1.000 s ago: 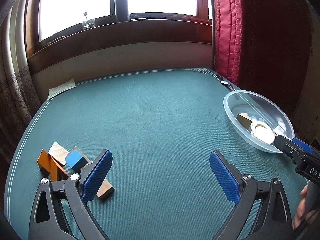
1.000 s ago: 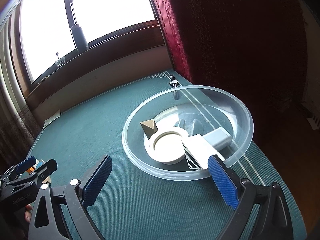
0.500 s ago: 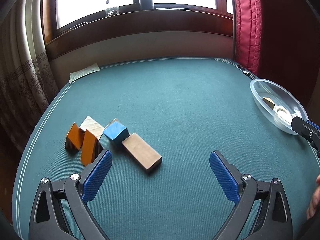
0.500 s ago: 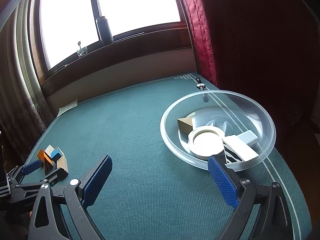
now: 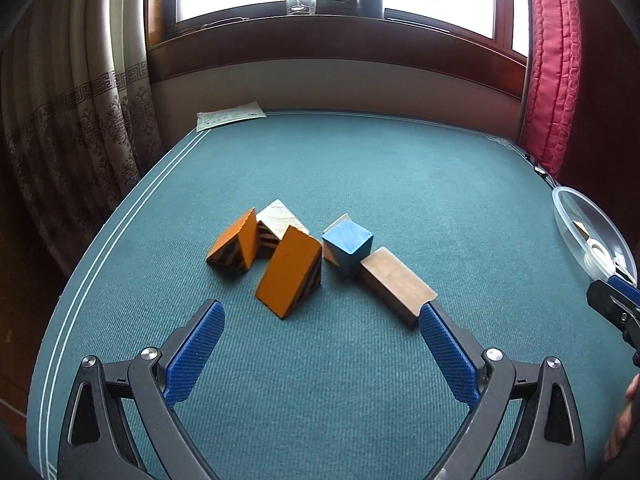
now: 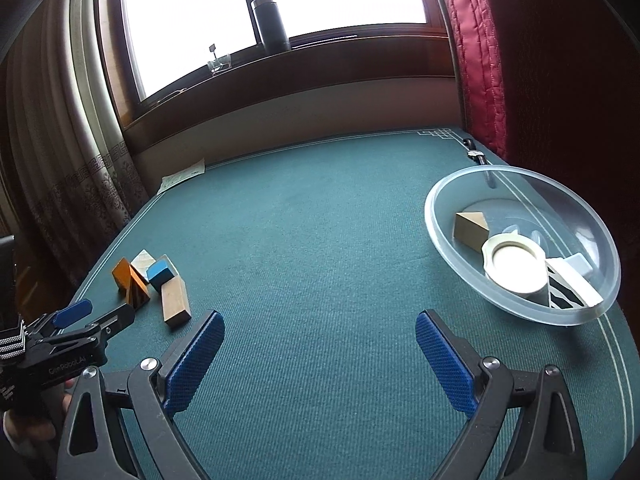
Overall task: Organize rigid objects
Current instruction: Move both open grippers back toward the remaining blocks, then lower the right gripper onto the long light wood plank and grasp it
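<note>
A cluster of wooden blocks lies on the green table: two orange wedges [image 5: 290, 276] [image 5: 236, 245], a pale wedge [image 5: 278, 220], a blue cube [image 5: 347, 240] and a brown bar [image 5: 396, 285]. My left gripper [image 5: 320, 326] is open and empty, just in front of the cluster; it also shows in the right wrist view [image 6: 94, 315]. My right gripper [image 6: 319, 334] is open and empty over bare table, left of the clear bowl [image 6: 448, 188]. The bowl holds a tan wedge [image 6: 470, 226], a white ring [image 6: 514, 262] and white blocks [image 6: 572, 284].
A sheet of paper [image 5: 230, 117] lies at the table's far left edge. A red curtain [image 6: 478, 56] hangs at the right, a patterned curtain [image 5: 76, 120] at the left. A dark bottle [image 6: 270, 24] and a glass [image 5: 301, 6] stand on the windowsill.
My left gripper has swung left toward the block cluster, which now sits centred ahead of it. My right gripper has pulled back and left from the bowl. Both stayed open.
</note>
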